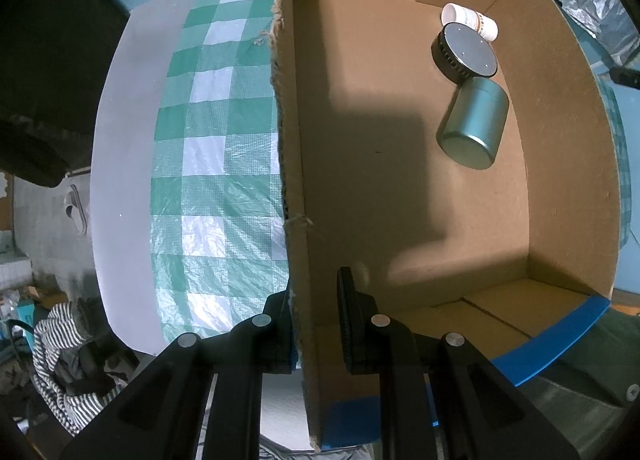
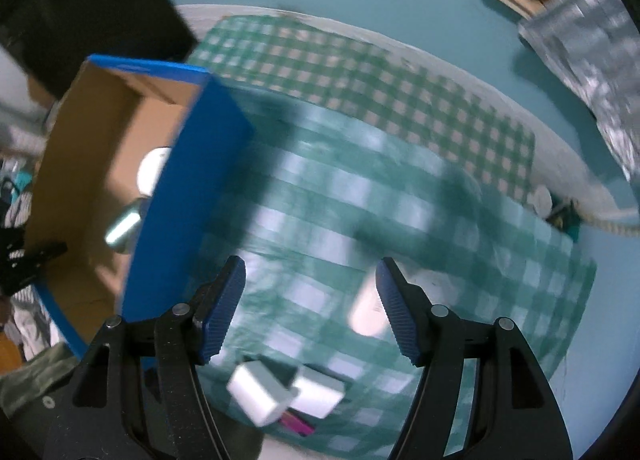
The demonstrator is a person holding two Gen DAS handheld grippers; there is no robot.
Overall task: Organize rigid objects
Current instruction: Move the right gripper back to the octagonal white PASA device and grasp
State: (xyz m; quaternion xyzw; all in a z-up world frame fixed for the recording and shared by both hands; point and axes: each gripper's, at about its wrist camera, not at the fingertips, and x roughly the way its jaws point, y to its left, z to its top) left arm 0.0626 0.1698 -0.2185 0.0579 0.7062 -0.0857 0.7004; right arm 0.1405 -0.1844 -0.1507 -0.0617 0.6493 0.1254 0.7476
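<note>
Teal tin (image 1: 472, 126) on its side, axis diagonal

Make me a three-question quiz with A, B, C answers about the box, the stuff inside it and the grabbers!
1. Where is the tin?
A. on the cloth
B. inside the box
C. between the right jaws

2. How many things lie in the box?
A. one
B. three
C. five

3. What is the left gripper doing?
A. clamping the box wall
B. hanging open
C. holding the tin

Answers:
1 B, the tin lies on its side on the box floor.
2 B, the tin, a black puck and a white bottle.
3 A, its jaws sit on either side of the cardboard wall, shut.
</note>
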